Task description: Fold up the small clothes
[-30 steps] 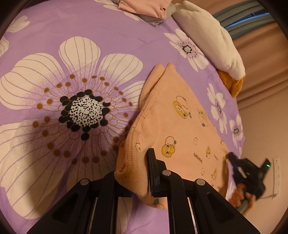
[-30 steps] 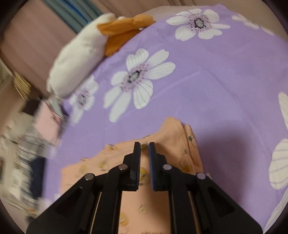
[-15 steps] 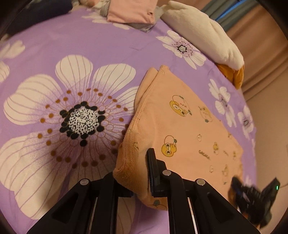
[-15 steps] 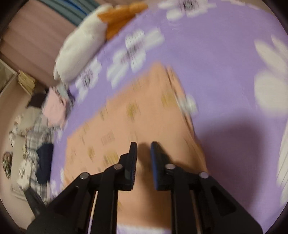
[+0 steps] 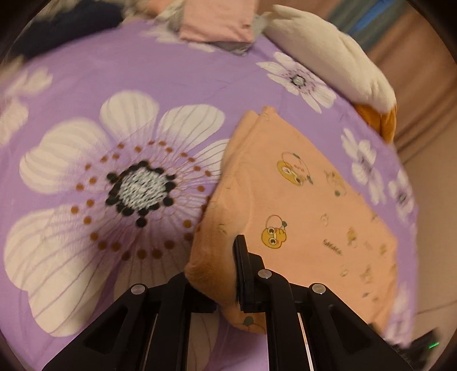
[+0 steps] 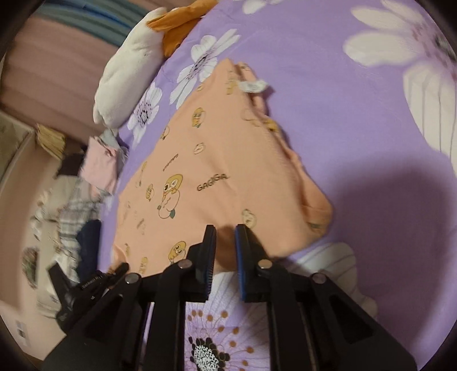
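Note:
A peach garment with cartoon duck prints (image 5: 300,205) lies folded on the purple flowered bedspread (image 5: 142,71). My left gripper (image 5: 217,274) is shut on the garment's near corner, with cloth bunched between the fingers. In the right wrist view the same garment (image 6: 217,159) spreads flat ahead, a white label (image 6: 252,85) at its far end. My right gripper (image 6: 225,248) hovers at the garment's near edge with a narrow gap between its jaws and nothing in them. The left gripper (image 6: 85,288) also shows at the lower left of the right wrist view.
A white and orange plush toy (image 5: 328,57) lies at the far side of the bed. A folded pink garment (image 5: 217,25) sits on a pile of other clothes (image 6: 77,205) beyond the bedspread. A curtain (image 6: 42,57) hangs behind.
My right gripper has let go of the garment, opened slightly and pulled back to its near edge. My left gripper keeps its hold on the corner and has shifted only slightly.

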`<state>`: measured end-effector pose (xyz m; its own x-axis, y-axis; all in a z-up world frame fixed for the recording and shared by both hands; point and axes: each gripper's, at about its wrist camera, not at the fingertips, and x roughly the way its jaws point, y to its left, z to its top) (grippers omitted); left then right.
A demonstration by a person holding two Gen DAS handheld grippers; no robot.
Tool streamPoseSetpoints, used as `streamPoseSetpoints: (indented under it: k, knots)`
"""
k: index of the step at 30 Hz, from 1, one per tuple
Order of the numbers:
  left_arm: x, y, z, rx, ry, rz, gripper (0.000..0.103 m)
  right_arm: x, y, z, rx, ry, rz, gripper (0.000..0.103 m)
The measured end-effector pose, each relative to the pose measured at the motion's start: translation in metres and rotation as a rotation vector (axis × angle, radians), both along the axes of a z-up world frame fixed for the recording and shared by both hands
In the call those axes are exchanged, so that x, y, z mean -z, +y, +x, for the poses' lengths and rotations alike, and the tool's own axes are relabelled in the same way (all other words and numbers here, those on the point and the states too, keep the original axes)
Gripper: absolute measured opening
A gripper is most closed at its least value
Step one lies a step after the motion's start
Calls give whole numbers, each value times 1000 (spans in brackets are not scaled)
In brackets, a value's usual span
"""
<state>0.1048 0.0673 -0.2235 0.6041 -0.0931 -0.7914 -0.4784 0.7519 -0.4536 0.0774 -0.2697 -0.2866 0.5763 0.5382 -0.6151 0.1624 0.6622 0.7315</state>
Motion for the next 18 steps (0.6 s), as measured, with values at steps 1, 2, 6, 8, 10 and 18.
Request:
streamPoseSetpoints:
  k: [1, 2, 6, 8, 10, 18]
  knots:
    - [2, 8, -2, -10, -7, -49, 10, 2, -3, -2, -1, 5, 23, 7]
    - [4, 10, -3, -12, -6, -75, 10, 4, -5, -2, -3, 9, 43, 7]
    - [2, 16, -8, -15, 8, -95, 10, 3, -5, -6, -11, 11, 37, 6]
    - [-3, 16, -13, -28, 17, -59, 10, -1, -1, -7, -16, 2, -9, 7]
    - [-8, 18, -19, -35, 31, -33, 10, -5, 5, -7, -10, -3, -57, 7]
    - [-31, 68, -38, -80, -101, -117, 30, -31, 27, -5, -35, -73, -74, 21]
